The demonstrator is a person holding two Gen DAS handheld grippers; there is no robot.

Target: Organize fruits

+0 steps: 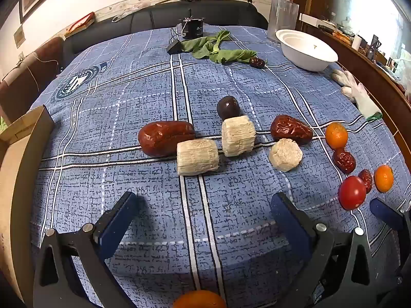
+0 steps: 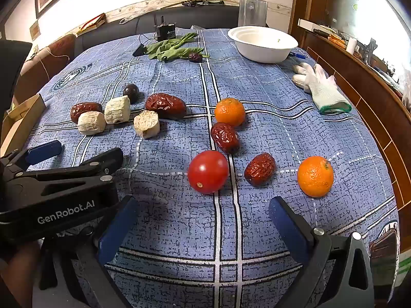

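Observation:
Fruits lie loose on the blue checked tablecloth point(image 2: 269, 133). In the right wrist view a red tomato point(image 2: 207, 172), two oranges point(image 2: 315, 176) point(image 2: 229, 111) and red dates point(image 2: 259, 169) point(image 2: 225, 137) point(image 2: 165, 105) lie ahead of my open, empty right gripper point(image 2: 203, 220). Three pale cut chunks point(image 1: 197, 157) point(image 1: 238, 136) point(image 1: 285, 154), a long date point(image 1: 165, 137) and a dark round fruit point(image 1: 228, 107) lie ahead of my open, empty left gripper point(image 1: 203, 214). The left gripper also shows at the left of the right wrist view point(image 2: 77, 151). An orange point(image 1: 199, 299) peeks under the left gripper.
A white bowl point(image 2: 262, 43) stands at the far right of the table, with a clear glass container point(image 2: 251, 11) behind it. Green leaves point(image 2: 172, 47) and a small date point(image 2: 195, 57) lie far back. A white glove point(image 2: 321, 87) lies right. A cardboard box point(image 1: 18, 154) stands left.

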